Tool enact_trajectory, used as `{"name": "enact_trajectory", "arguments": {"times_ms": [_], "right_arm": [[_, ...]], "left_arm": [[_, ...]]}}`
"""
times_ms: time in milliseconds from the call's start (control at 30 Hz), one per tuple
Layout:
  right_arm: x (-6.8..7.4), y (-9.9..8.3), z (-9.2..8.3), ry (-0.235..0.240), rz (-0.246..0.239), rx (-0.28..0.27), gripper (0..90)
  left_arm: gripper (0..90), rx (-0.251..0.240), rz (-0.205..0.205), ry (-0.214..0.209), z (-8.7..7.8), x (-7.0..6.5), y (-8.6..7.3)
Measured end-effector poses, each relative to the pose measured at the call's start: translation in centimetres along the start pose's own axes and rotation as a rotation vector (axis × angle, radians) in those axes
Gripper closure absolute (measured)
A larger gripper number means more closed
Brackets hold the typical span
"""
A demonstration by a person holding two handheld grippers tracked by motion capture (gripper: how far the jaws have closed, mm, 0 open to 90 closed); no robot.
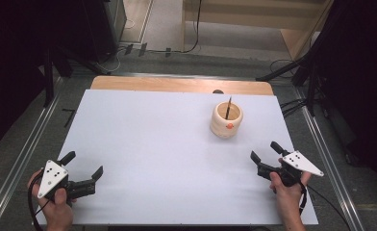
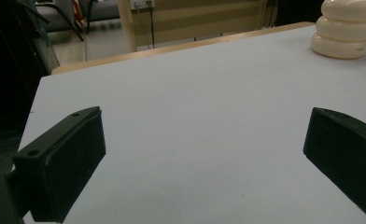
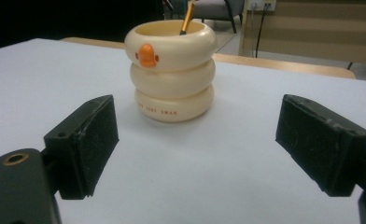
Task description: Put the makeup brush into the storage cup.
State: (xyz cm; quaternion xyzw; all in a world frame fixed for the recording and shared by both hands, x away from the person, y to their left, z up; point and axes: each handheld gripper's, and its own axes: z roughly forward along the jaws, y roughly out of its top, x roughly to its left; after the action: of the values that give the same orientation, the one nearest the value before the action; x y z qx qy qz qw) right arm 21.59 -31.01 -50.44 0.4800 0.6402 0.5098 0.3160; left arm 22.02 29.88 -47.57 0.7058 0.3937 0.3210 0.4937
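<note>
Presently we have both tools empty. The right gripper (image 1: pixel 265 153) sits at the lower right of the high view with its jaws spread wide and nothing between them; the left gripper (image 1: pixel 83 164) sits at the lower left, likewise wide and empty, over bare sheet.

The thing in hand appears to be the cream, three-ringed plastic pot with an orange duck mark (image 1: pixel 226 120), standing upright in the upper right of the high view on the white table cover (image 1: pixel 153 144). In the right gripper view it stands at centre top (image 3: pixel 174 70), framed between the two black jaws but well ahead of them. A thin dark-tipped brush with an orange handle (image 3: pixel 187 18) leans inside it, its end above the rim.

Risks, as we judge them:
- The pot looks wider than a comfortable bite; a grip on the curved rings could slip up or down and tip it.
- A push from one jaw before the other lands would slide the light pot across the smooth cover.
- The leaning brush (image 1: pixel 228 108) could be knocked out by a jaw coming over the rim.

Around: bare wooden table edge (image 1: pixel 177 84) beyond the cover, metal rails (image 1: pixel 13 168) on both sides, and cables on the floor at top. Nothing lies between the right gripper and the pot. From the left gripper view, the pot (image 2: pixel 347 30) shows at upper right, well apart.
</note>
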Motion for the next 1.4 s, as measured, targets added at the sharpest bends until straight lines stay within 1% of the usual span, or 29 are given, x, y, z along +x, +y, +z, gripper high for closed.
{"name": "enact_trajectory", "arguments": {"times_ms": [33,100,200,400,533,633,700,867,1000,1100,1267,1400], "right_arm": [[-0.1,-0.2,-0.1,0.0,0.004,0.005,10.6],[-0.3,-0.5,-0.5,0.015,0.013,0.013,7.5],[-0.5,-0.7,-1.0,0.019,0.004,0.016,6.2],[-1.0,-1.0,-2.4,0.022,0.014,0.014,3.7],[-1.1,-1.3,-3.4,0.02,0.005,0.014,2.5],[-1.1,-1.6,-4.1,0.034,-0.009,0.02,0.0],[-1.1,-1.7,-4.5,0.034,-0.01,0.023,0.0],[-1.2,-1.8,-5.6,0.028,0.012,0.015,0.0],[-1.6,-1.8,-6.4,0.019,0.025,0.001,0.0],[-1.7,-1.6,-6.5,0.017,0.022,0.0,0.0],[-1.6,-1.8,-6.3,0.032,0.023,0.016,0.0],[-1.6,-1.8,-6.3,0.031,0.02,0.018,0.0]], "left_arm": [[0.0,0.0,0.0,0.0,0.0,0.0,0.0],[0.0,0.0,0.0,0.0,0.0,0.0,0.0],[0.0,0.0,0.001,0.0,0.0,0.0,0.0],[0.0,0.001,0.001,0.001,0.0,0.0,0.0],[0.0,0.0,0.0,0.001,0.0,0.0,0.0],[0.0,0.0,0.0,0.001,0.0,0.0,0.0],[0.0,0.0,0.0,0.0,0.0,0.0,0.0],[0.0,-0.004,0.005,-0.001,-0.1,0.1,0.0],[0.0,-0.008,0.005,-0.001,-0.1,0.1,0.1],[0.0,-0.01,0.006,-0.001,-0.1,0.1,0.1],[0.0,-0.009,0.009,-0.001,-0.3,0.1,0.1],[0.0,-0.01,0.008,-0.002,-0.3,0.1,0.1]]}}
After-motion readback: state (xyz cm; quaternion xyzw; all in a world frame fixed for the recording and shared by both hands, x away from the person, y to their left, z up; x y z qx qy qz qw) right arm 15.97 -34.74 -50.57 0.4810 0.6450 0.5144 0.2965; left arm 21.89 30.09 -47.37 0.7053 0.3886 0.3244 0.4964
